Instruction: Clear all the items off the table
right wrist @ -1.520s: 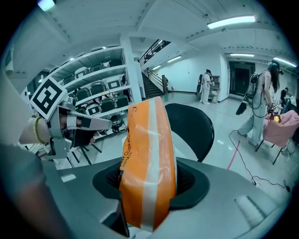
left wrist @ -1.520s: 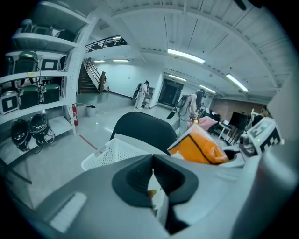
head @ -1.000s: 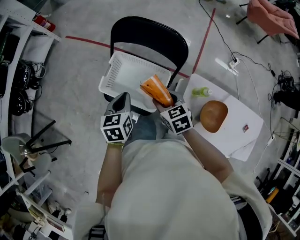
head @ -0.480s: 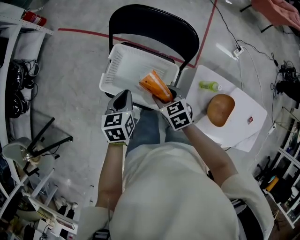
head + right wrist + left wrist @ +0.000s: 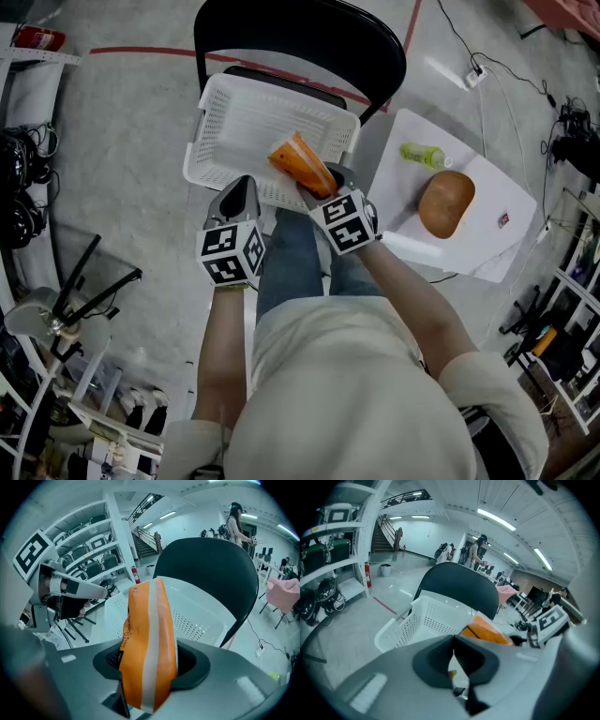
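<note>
The right tongs (image 5: pixel 322 186) (image 5: pixel 147 667) are being pressed, partly open, on the lower end of an orange packet (image 5: pixel 302 167) (image 5: pixel 147 634) with a white stripe, which is being held tilted over the near rim of a white perforated basket (image 5: pixel 234 122). The left tongs (image 5: pixel 242 185) (image 5: pixel 454 658) are being held clenched and empty just beside. The basket is being carried by a black chair (image 5: pixel 300 37); a brown round item (image 5: pixel 446 203) and a green bottle (image 5: pixel 424 155) are lying on the white table (image 5: pixel 497 253).

Small dark print runs along the orange packet (image 5: pixel 147 639); only "CUSHIO" reads clearly.
</note>
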A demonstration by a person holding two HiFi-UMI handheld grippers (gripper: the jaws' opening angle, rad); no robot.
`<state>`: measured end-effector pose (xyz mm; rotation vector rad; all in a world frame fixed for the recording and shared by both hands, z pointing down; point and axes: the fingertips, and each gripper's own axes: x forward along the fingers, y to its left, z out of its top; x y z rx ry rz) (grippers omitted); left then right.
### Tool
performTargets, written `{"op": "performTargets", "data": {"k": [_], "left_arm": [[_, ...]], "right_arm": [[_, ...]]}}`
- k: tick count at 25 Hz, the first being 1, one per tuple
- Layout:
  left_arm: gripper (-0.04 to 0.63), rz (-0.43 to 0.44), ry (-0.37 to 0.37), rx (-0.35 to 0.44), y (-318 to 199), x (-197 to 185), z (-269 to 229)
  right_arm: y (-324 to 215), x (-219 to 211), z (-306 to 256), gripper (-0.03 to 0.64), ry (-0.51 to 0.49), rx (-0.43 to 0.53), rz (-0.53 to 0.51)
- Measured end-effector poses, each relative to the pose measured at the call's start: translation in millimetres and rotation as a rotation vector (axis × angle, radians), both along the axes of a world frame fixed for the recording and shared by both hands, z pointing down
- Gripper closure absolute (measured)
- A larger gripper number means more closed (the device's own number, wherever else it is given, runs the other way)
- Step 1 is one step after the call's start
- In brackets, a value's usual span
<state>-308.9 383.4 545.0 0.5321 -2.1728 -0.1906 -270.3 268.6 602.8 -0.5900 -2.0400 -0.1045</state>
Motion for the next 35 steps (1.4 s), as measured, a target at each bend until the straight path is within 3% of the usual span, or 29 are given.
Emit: {"op": "performTargets", "data": {"k": [16,18,21,35], "left_arm": [[0.586,0.015,0.030,0.012,-10.5,-9.5,20.9],[0.586,0.017,0.031,0.012,-12.4,-9.4,21.2],[0.586,0.018,0.031,0.014,-13.2,-8.7,20.2],[0.586,0.036,0.028,0.015,-19.3,-5.0,15.9]], "right_arm": [[4.1,-5.2,24.9,0.385,0.034,-0.012,0.000],[4.7,-7.0,23.5,0.365,0.035,-0.029,0.010],[8.7,-9.8,18.2,0.276,0.016,-0.043,0.003],[12.9,-8.9,13.1,0.291,0.015,-0.048,-0.006]]}}
